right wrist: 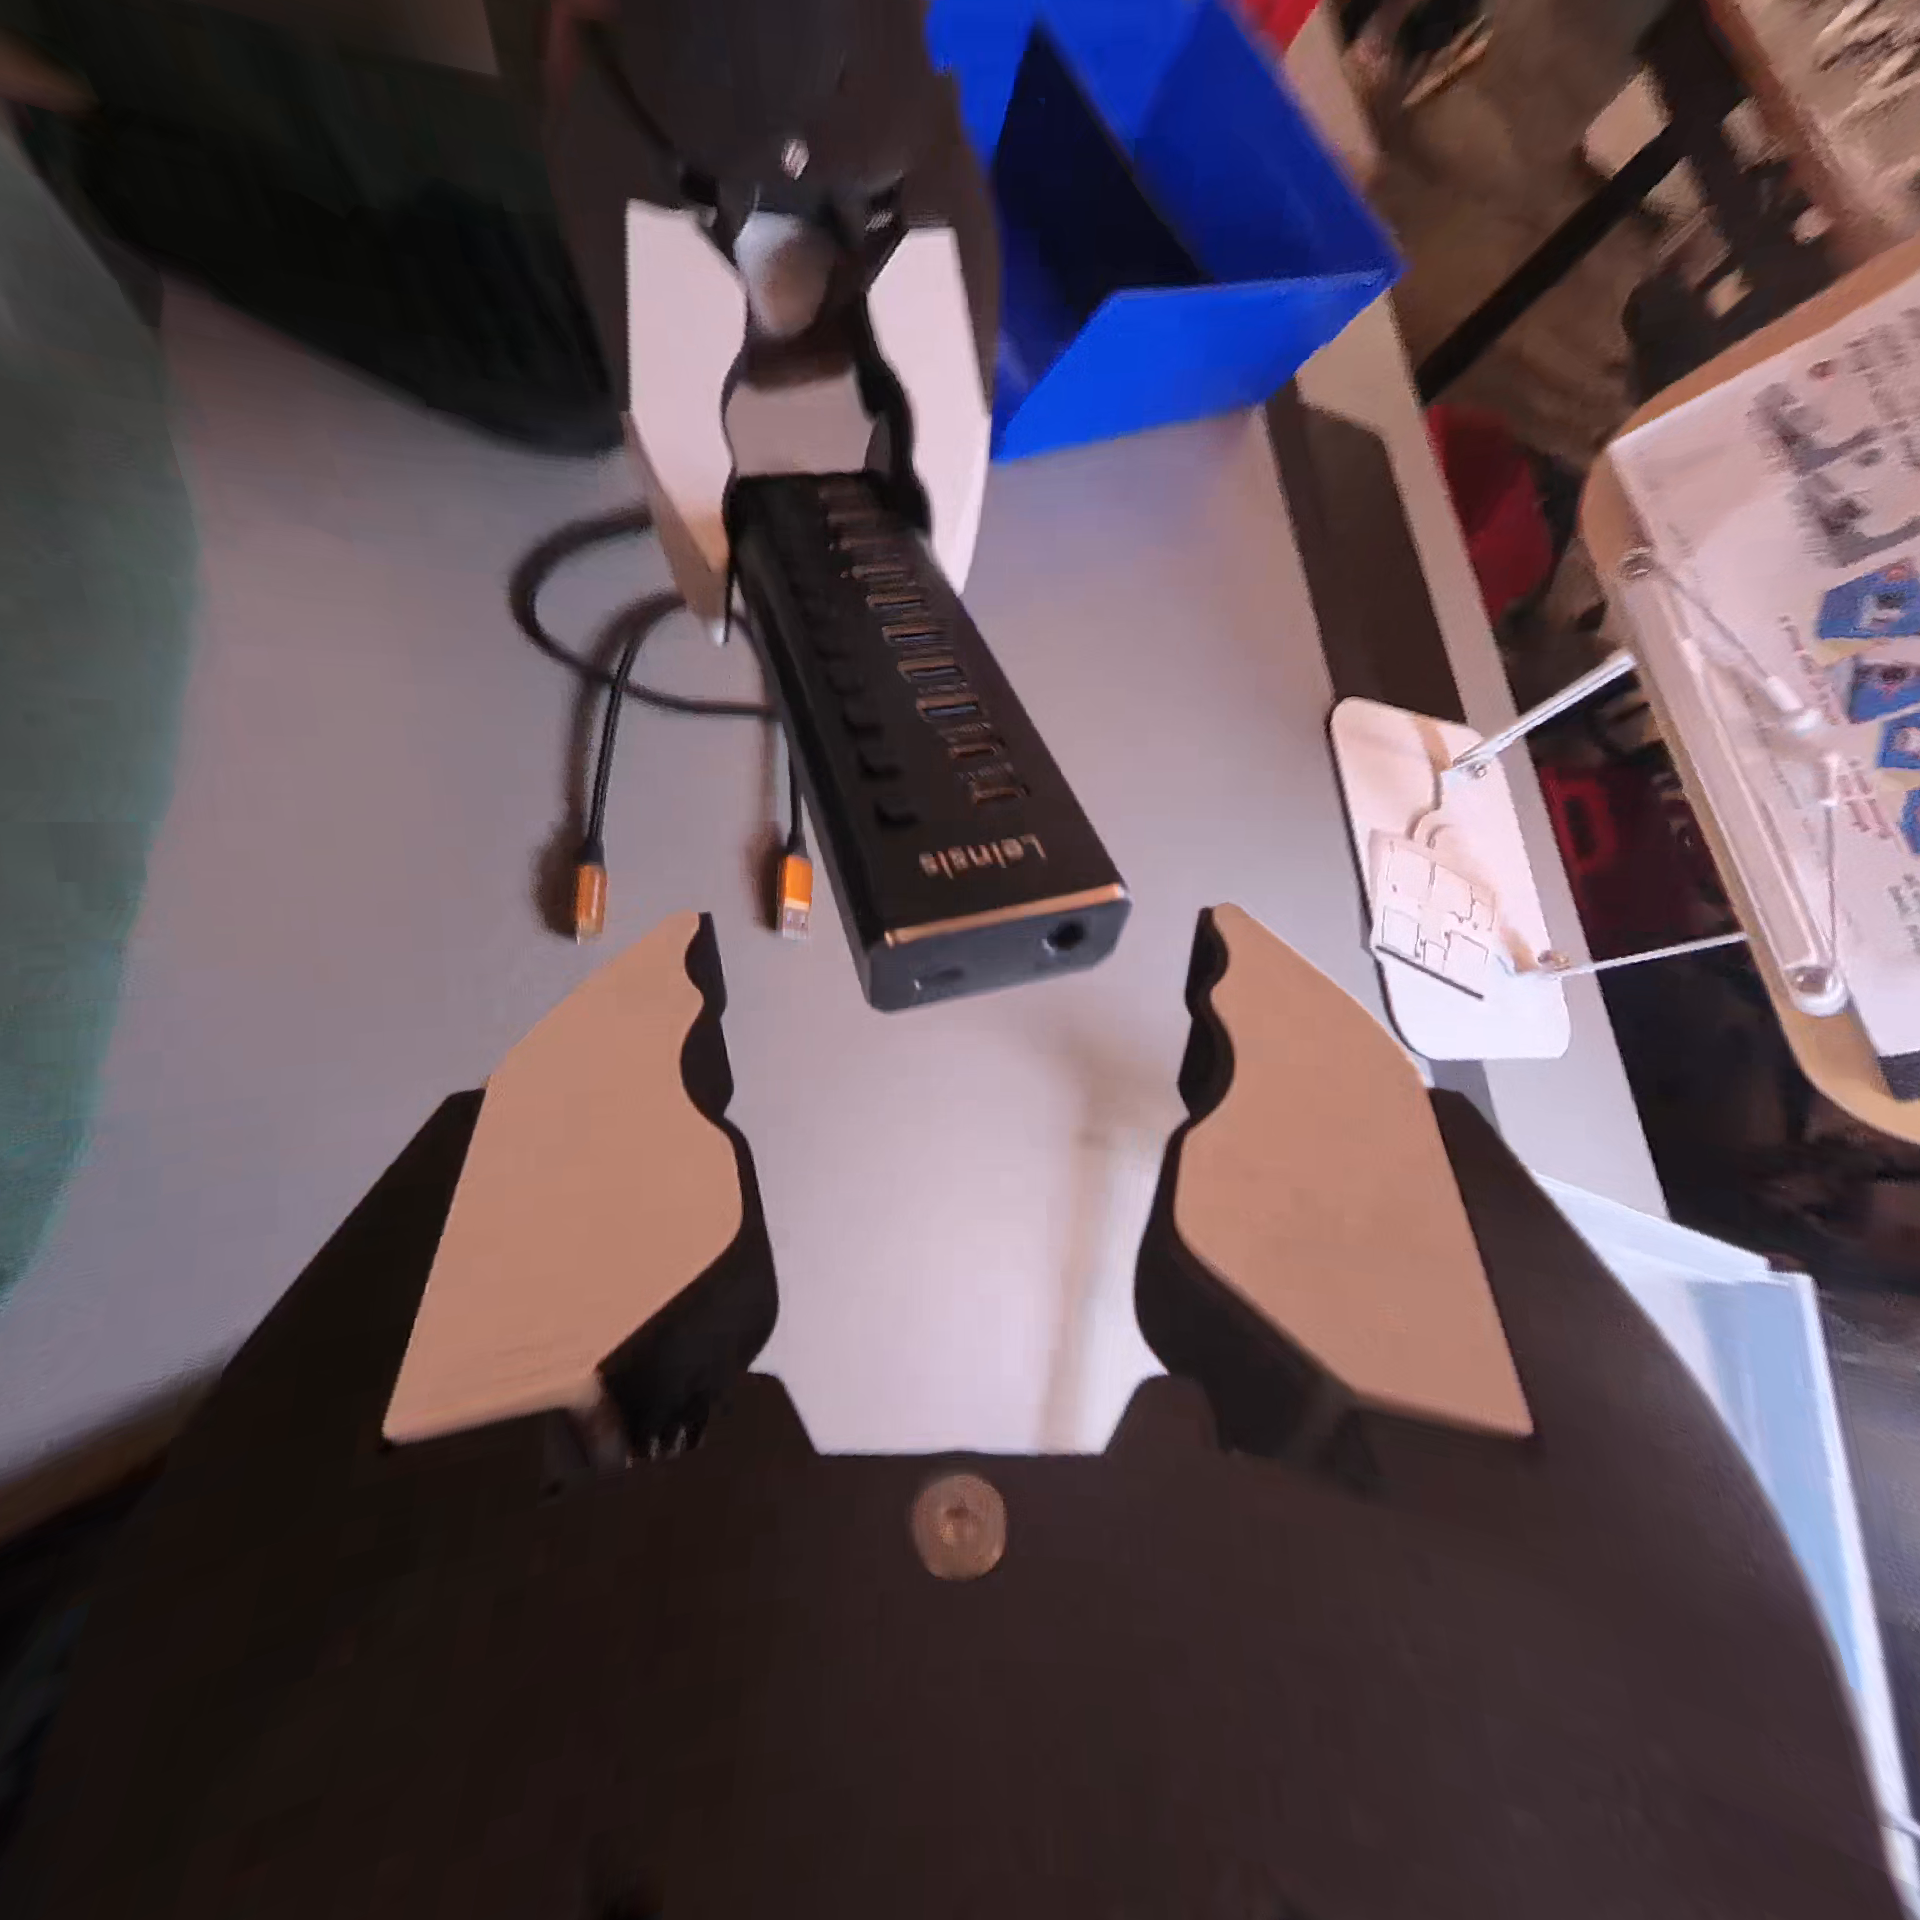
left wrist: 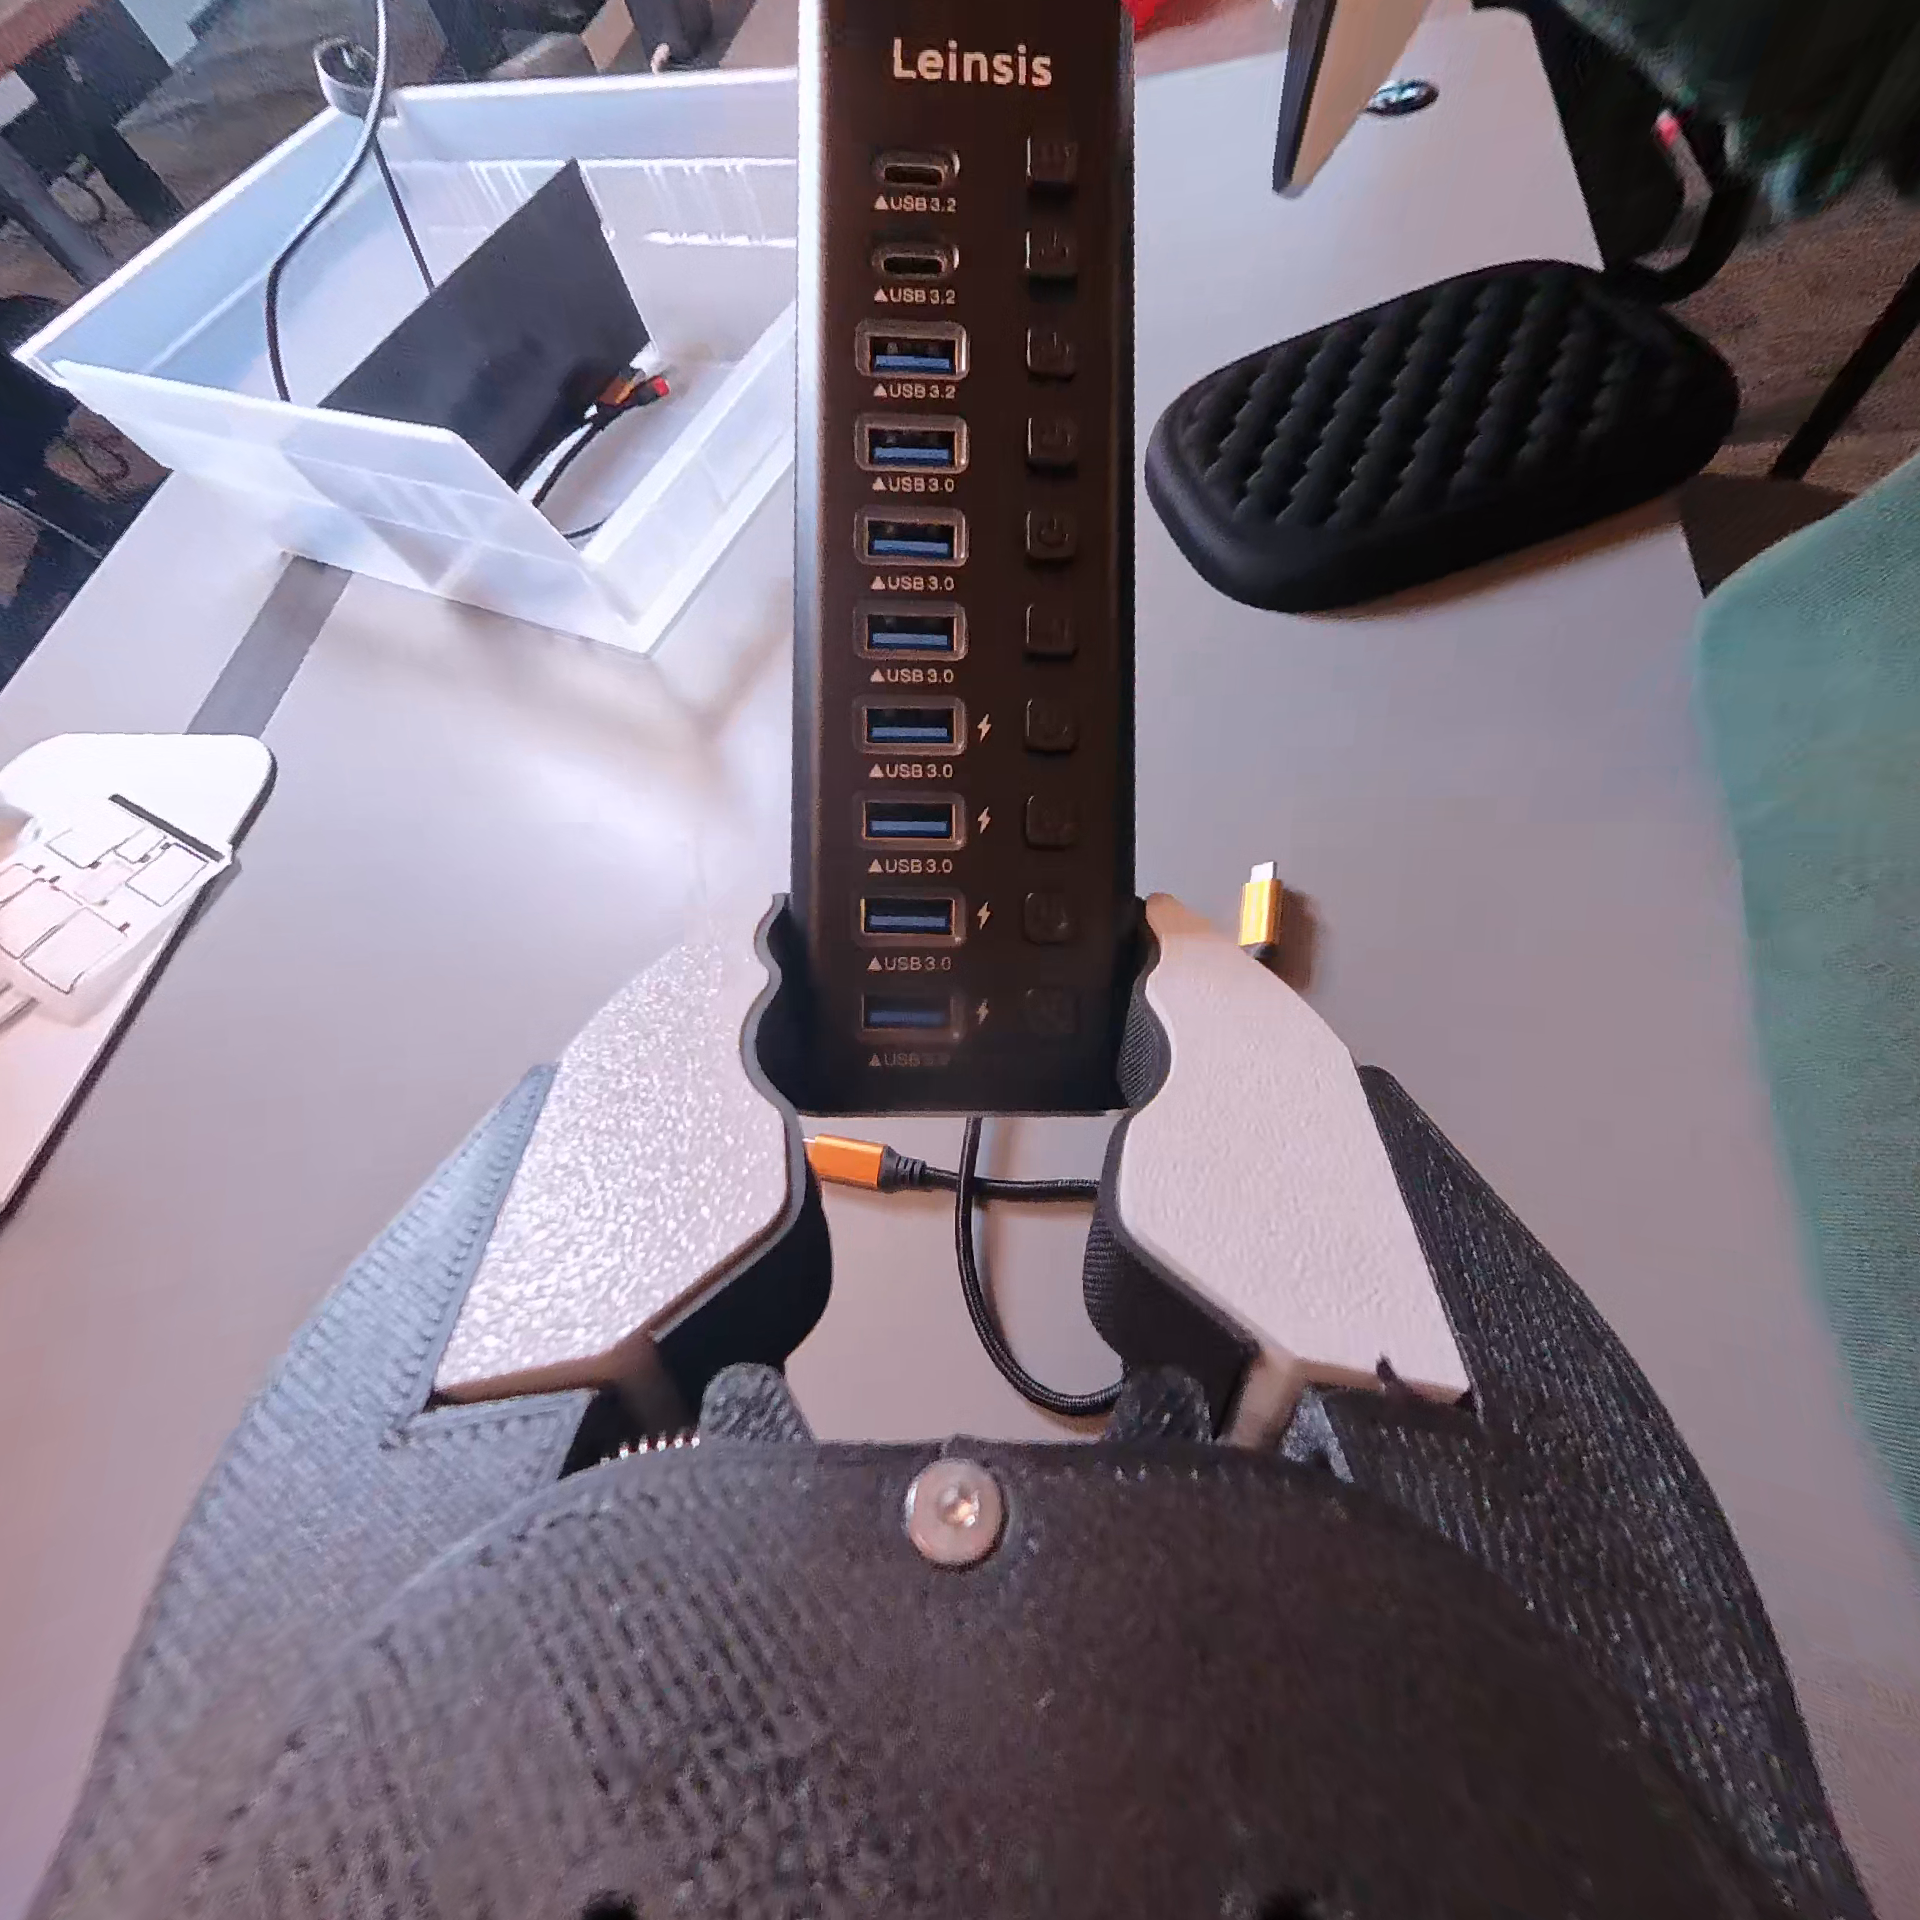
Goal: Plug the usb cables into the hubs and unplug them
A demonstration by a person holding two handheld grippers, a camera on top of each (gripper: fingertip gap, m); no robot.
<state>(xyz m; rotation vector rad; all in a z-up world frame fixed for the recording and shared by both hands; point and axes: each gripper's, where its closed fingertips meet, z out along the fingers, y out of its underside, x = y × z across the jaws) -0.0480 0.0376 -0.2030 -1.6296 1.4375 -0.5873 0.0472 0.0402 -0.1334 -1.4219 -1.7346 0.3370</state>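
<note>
Left wrist view, far-left corner of the worktop [left wrist: 1351,790]: a clear plastic bin [left wrist: 312,436] with a black panel and a dark lead leaning inside. At the left edge, a white stand base [left wrist: 125,831] carrying small white squares.

Centre: the left gripper [left wrist: 956,997] has its jaws clamped on the near end of the black USB hub [left wrist: 956,520]. The hub runs straight away from the camera, port face up, and every port I can see is empty. The right wrist view shows the hub's free end raised clear of the worktop. Gripping by the end probably keeps the port row unobstructed and braces the body against insertion force.

Under the jaws, a braided black cable [left wrist: 977,1299] loops on the worktop, with one orange-sleeved plug [left wrist: 847,1158] just below the hub's near end. A second orange plug [left wrist: 1260,914] lies just beside the right finger. Neither is held or inserted, so plugging looks not yet begun.

Right of the hub: a black textured pad [left wrist: 1455,436] towards the far-right edge, and a green surface at the right margin, too blurred to identify.

The right gripper [right wrist: 956,977] hangs empty, jaws wide, facing the hub's free end. In this view both orange plugs rest side by side left of the hub, close ahead of its left finger, so likely the next pick. A blue bin [right wrist: 1195,332] stands beyond.
</note>
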